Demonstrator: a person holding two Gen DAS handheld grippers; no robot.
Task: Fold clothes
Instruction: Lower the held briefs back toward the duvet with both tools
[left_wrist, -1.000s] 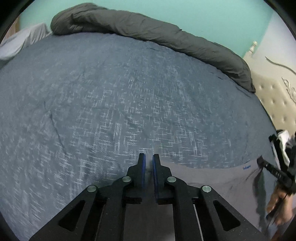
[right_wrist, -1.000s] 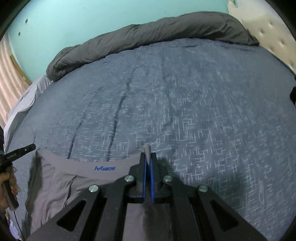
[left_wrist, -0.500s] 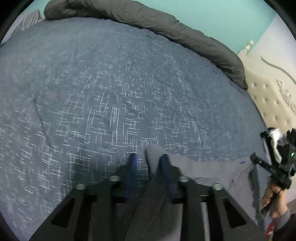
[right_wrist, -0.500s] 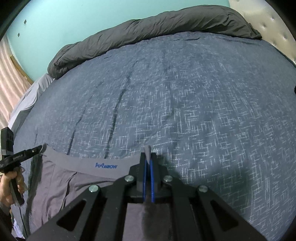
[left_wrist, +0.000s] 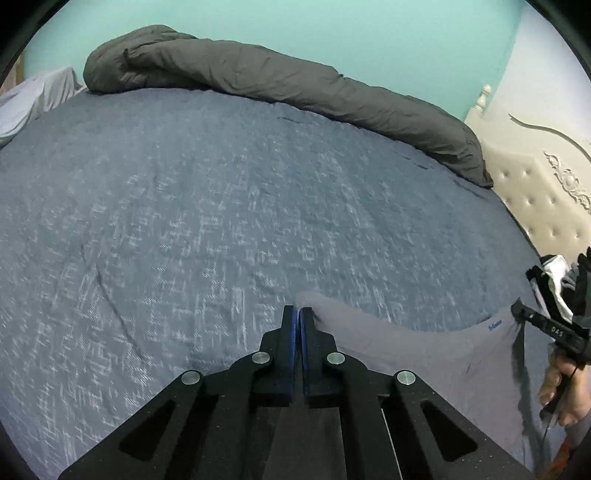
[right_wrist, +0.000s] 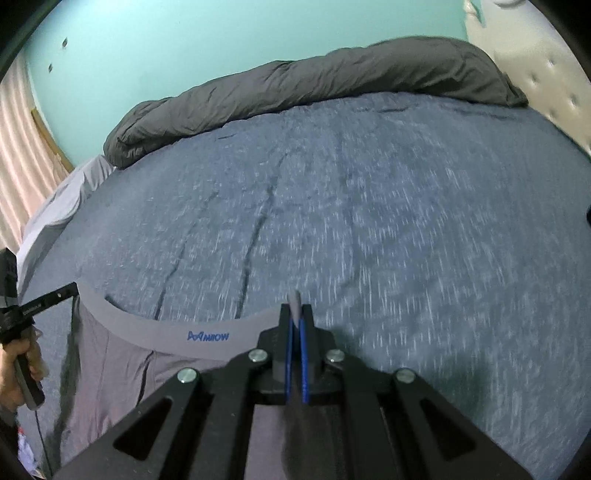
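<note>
Grey underwear (right_wrist: 122, 373) with a blue logo on its waistband hangs stretched between 2 grippers above the near edge of a blue bedspread (right_wrist: 369, 221). Jaws of the right gripper (right_wrist: 295, 321) are closed on one end of the waistband, with a tip of grey cloth poking out past the blue pads. Jaws of the left gripper (left_wrist: 296, 314) are pressed together at the other corner of the waistband, and the cloth (left_wrist: 406, 350) runs off from them toward the right hand (left_wrist: 561, 391). A rolled dark grey duvet (left_wrist: 295, 85) lies along the far side of the bed, against a turquoise wall (left_wrist: 332, 29). A cream padded headboard (left_wrist: 546, 206) stands at one end.
</note>
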